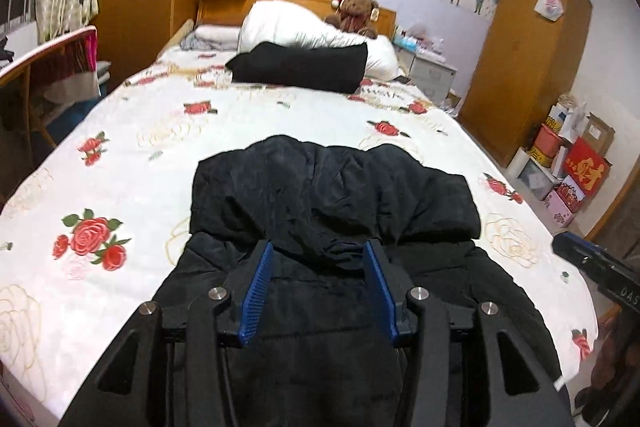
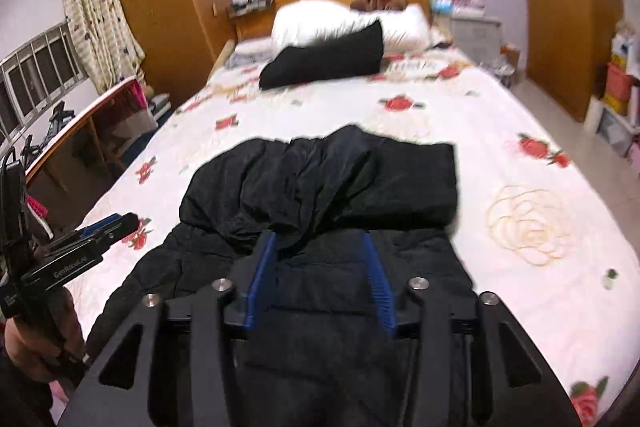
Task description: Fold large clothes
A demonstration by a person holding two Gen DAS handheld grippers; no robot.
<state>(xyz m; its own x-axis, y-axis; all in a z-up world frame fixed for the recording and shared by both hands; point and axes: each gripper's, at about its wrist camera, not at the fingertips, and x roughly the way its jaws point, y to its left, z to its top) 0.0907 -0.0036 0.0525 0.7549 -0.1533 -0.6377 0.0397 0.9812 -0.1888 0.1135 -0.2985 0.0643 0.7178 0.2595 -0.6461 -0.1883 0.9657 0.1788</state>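
The bed [image 1: 248, 115], under a white rose-printed cover, carried everything. On it lay the black padded jacket [image 1: 332, 187], spread lengthwise at the near end of the bed, its hood or upper part bunched in wrinkles at the far edge of the garment. Judging by that, the folding looked barely begun: the body seemed laid out, while the rumpled top and the length of the coat were yet to be brought over. Farther up the bed, just in front of the white pillow [image 1: 288, 23], sat a second black bundle [image 1: 300, 67], possibly a garment already folded. The left tool [image 1: 318, 251] hovered low over the jacket's middle, pointing toward the headboard, its blue pads apart and gripping nothing. The right tool [image 2: 320, 241] hung alongside in the same pose, likewise spread and empty.
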